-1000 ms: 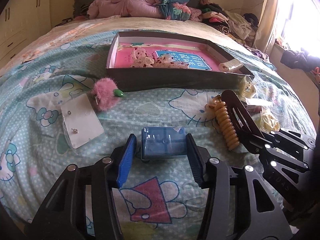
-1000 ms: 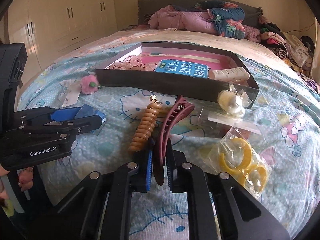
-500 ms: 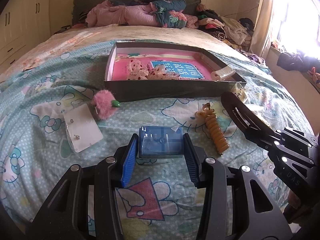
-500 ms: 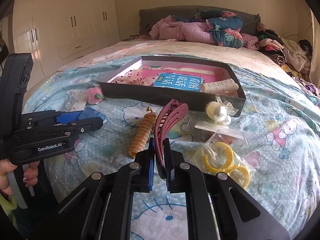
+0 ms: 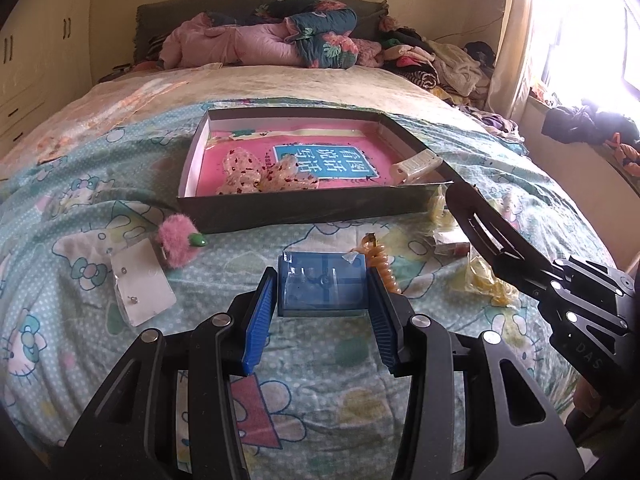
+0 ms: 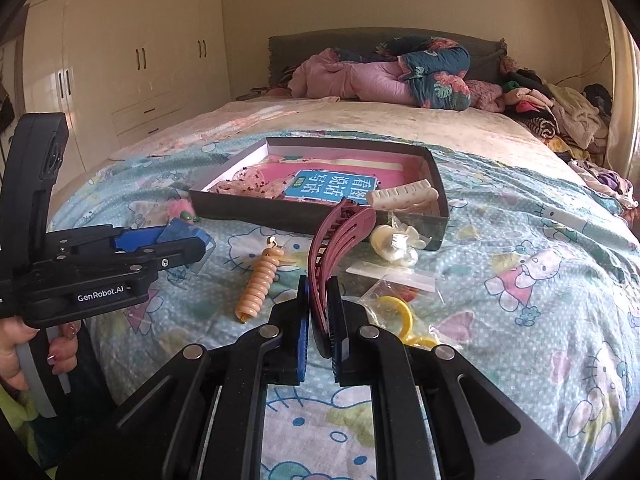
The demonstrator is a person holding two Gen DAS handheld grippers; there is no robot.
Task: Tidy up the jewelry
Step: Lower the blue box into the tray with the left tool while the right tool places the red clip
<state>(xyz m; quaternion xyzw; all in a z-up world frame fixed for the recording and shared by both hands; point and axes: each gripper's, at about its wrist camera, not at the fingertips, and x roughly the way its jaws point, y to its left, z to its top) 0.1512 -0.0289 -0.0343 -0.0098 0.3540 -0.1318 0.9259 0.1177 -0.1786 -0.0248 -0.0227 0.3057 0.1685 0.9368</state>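
My left gripper (image 5: 322,292) is shut on a small blue clear box (image 5: 322,285) and holds it above the bedspread; it also shows in the right wrist view (image 6: 176,240). My right gripper (image 6: 320,320) is shut on a dark red hair clip (image 6: 340,236), lifted off the bed and pointing toward the dark open tray (image 6: 320,210). In the left wrist view the clip (image 5: 486,232) looks black, near the tray's (image 5: 304,204) right corner. The tray holds a pink book, a spotted scrunchie (image 5: 260,172) and a white clip (image 6: 402,196).
On the bedspread lie a peach spiral hair tie (image 6: 258,284), a pink pom-pom (image 5: 176,242), an earring card (image 5: 140,286), a bagged white item (image 6: 394,242) and bagged yellow rings (image 6: 400,312). Clothes pile up at the headboard and right side.
Both grippers have risen and drawn back from the bed. The red clip came up off the bedspread, away from the spiral hair tie. The blue box stays gripped.
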